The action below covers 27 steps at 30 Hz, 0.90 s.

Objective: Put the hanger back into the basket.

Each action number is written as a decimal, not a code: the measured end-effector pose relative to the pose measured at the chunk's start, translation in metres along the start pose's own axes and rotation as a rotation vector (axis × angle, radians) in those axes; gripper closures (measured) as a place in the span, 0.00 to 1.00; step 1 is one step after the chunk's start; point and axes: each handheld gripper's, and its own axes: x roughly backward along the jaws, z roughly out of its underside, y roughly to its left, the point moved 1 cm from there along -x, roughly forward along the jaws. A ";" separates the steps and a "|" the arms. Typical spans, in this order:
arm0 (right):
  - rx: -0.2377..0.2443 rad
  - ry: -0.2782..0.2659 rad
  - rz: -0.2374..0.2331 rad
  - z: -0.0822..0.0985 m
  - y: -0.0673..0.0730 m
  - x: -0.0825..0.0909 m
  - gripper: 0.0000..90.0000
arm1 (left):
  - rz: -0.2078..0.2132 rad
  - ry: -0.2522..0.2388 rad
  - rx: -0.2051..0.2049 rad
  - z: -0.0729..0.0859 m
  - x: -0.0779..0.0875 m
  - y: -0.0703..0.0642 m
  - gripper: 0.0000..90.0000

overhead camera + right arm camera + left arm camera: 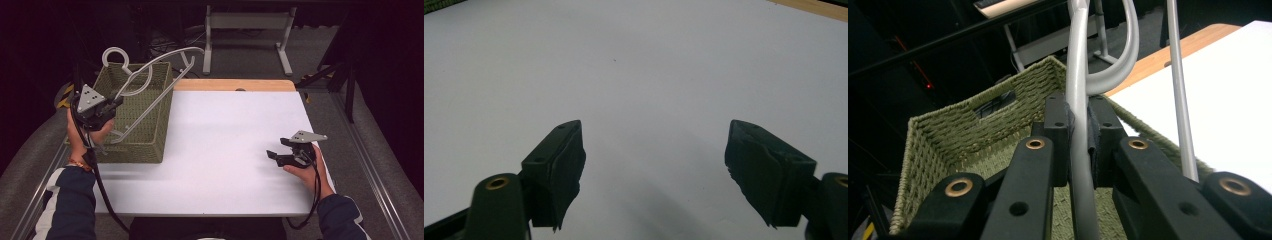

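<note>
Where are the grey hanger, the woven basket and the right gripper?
grey hanger (116,52): high view, on its round hook loop.
woven basket (137,147): high view, on its near outer wall.
right gripper (654,165): right gripper view, midway between its open jaws.

White table top (225,150) with a wooden far edge (235,85), grey metal frame (247,30) beyond.

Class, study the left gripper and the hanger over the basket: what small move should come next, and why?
Probably lift it a little higher. The left gripper is shut on the grey hanger, whose lower end sits inside the green woven basket while the hook rises above the rim. The right gripper rests open over the white table, away from it.
</note>
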 end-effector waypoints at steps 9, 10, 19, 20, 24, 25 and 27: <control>0.008 0.027 0.004 0.002 0.002 -0.005 0.27 | -0.004 0.016 0.023 -0.002 -0.015 0.025 0.91; 0.012 0.028 0.004 0.002 0.003 -0.006 0.27 | -0.006 0.018 0.023 -0.002 -0.017 0.027 0.91; 0.025 0.063 -0.019 0.003 0.007 -0.012 0.27 | -0.030 0.074 0.000 -0.004 -0.026 0.045 0.91; 0.025 0.063 -0.019 0.003 0.007 -0.012 0.27 | -0.033 0.079 0.006 -0.005 -0.028 0.048 0.91; 0.055 0.086 -0.031 0.002 0.013 -0.015 0.27 | -0.044 0.143 -0.001 0.005 -0.039 0.056 0.91; 0.061 0.088 -0.031 0.002 0.014 -0.015 0.26 | -0.044 0.143 -0.001 0.005 -0.039 0.056 0.91; 0.059 0.090 -0.035 0.002 0.013 -0.016 0.27 | -0.052 0.179 0.000 0.016 -0.043 0.058 0.91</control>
